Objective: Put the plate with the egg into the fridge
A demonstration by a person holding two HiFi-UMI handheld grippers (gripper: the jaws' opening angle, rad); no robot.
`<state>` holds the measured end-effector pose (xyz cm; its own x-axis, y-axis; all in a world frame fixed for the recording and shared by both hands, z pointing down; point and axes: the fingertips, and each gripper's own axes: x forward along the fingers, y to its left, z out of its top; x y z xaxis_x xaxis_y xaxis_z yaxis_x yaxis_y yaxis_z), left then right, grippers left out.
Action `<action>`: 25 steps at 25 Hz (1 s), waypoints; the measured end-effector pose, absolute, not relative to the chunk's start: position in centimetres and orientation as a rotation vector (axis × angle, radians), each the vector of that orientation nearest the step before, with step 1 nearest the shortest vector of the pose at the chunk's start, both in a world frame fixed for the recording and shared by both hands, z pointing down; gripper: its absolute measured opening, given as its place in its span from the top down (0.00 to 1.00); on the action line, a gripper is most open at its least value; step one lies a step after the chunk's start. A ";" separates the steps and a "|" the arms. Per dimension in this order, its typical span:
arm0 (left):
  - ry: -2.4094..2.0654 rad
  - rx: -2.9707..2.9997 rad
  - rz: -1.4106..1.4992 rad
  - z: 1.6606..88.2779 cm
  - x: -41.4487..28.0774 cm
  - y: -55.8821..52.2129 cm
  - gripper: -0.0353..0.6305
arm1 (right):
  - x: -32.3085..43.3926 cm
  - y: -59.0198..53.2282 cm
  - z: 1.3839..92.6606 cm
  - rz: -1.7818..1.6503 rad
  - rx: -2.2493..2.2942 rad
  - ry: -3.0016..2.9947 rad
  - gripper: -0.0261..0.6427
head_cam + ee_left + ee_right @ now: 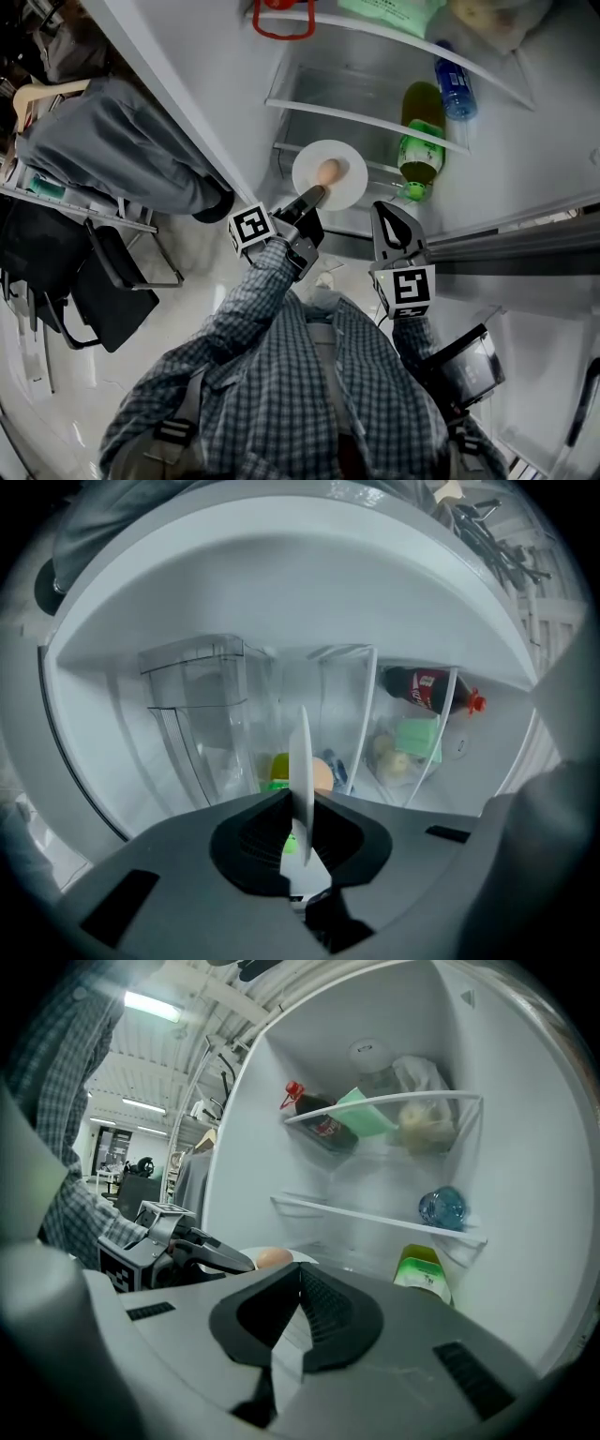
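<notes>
One plate (349, 157), rim clamped by our left gripper (315, 194), egg (328, 172) just past the fingertips, likely needs lowering onto a shelf (356, 120); right gripper (392, 217) clenched empty.

A green plastic bottle of yellowish drink (421, 141) is near a small blue plastic water bottle (457, 94), and the two do not touch. A dark cola bottle with a red cap (319, 1119) lies tilted against a pale green flat packet (361, 1112), with a clear plastic bag of pale food (417, 1115) just beside it. A grey garment (122, 155) hangs on a light wooden hanger (37, 92), near a black chair with thin metal legs (112, 286).
</notes>
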<state>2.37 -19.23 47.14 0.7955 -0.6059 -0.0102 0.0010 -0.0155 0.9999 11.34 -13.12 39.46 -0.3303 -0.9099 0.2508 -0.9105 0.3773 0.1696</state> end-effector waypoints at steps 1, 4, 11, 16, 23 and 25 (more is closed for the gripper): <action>-0.514 1.523 -0.514 47.3 2.5 -19.5 0.89 | 11.6 -13.2 39.7 -0.001 1.595 -2.334 0.95; -0.528 1.519 -0.508 47.6 2.9 -20.4 0.89 | 12.0 -13.7 39.8 -0.003 1.593 -2.336 0.95; -0.549 1.504 -0.480 49.1 3.8 -21.9 0.89 | 12.0 -14.6 40.1 0.032 1.580 -2.341 0.95; -0.553 1.486 -0.469 49.9 4.2 -22.6 0.89 | 12.2 -15.1 40.7 0.070 1.578 -2.337 0.95; -0.570 1.468 -0.457 50.7 4.7 -23.6 0.89 | 12.5 -15.7 41.4 0.078 1.559 -2.324 0.95; -0.573 1.458 -0.455 51.0 4.8 -23.7 0.89 | 12.4 -15.8 41.5 0.088 1.564 -2.334 0.95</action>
<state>4.79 -23.75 50.98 0.7865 -0.6116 0.0863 -0.0545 0.0705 0.9960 12.39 -15.85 41.46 -0.3433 -0.8888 0.3037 -0.9092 0.3956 0.1299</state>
